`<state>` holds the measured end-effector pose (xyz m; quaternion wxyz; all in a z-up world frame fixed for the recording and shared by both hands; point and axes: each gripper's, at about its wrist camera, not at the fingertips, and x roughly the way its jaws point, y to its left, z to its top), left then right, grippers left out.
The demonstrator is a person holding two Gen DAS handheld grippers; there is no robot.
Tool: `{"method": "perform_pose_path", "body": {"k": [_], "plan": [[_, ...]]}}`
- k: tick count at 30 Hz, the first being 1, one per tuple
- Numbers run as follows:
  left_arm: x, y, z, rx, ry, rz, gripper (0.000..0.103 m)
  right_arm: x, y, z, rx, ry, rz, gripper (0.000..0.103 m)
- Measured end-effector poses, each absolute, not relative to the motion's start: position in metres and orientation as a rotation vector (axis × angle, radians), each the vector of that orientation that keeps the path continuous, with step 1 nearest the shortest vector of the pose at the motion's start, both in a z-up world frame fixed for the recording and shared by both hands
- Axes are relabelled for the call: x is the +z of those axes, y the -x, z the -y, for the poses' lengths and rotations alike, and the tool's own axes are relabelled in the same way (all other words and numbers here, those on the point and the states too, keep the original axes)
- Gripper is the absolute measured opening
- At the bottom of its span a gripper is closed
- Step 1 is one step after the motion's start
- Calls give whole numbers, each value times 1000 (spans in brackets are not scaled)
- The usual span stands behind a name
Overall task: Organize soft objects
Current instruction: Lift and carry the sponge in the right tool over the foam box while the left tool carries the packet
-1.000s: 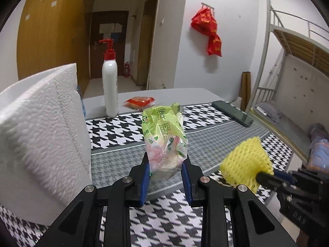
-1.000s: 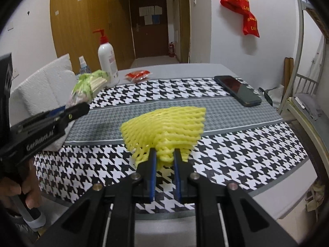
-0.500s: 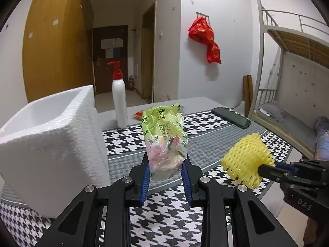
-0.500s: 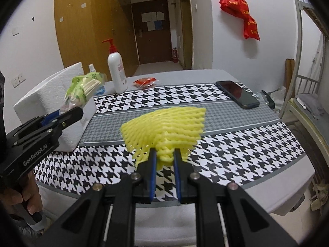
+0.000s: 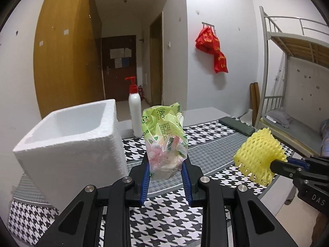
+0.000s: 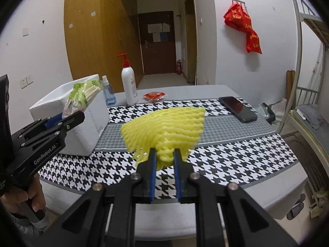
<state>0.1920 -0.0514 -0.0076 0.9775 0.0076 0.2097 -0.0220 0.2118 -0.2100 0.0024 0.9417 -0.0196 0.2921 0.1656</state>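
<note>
Left to right along the desk (image 6: 226, 94), draped in a houndstooth cloth: an open white foam box (image 5: 67, 135) with a pebbled surface near the left edge; a small clear spray bottle (image 6: 107, 92); a smooth white pump bottle (image 6: 128, 82) with a red head; a red packet (image 6: 155, 96); a dark phone (image 6: 237, 109) toward the right edge. The left gripper (image 5: 165, 177) pinches a crinkled green plastic packet (image 5: 164, 140), held above the cloth just beside the box. The right gripper (image 6: 164, 164) pinches a yellow foam net sleeve (image 6: 164, 127), a soft mesh, above the desk's near edge.
</note>
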Motion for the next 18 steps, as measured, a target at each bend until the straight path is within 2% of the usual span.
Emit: {"method": "perform_pose_path", "body": {"k": [18], "plan": [[14, -151, 31, 47, -7, -365, 29, 27, -179, 194, 408, 43, -500, 18]]}}
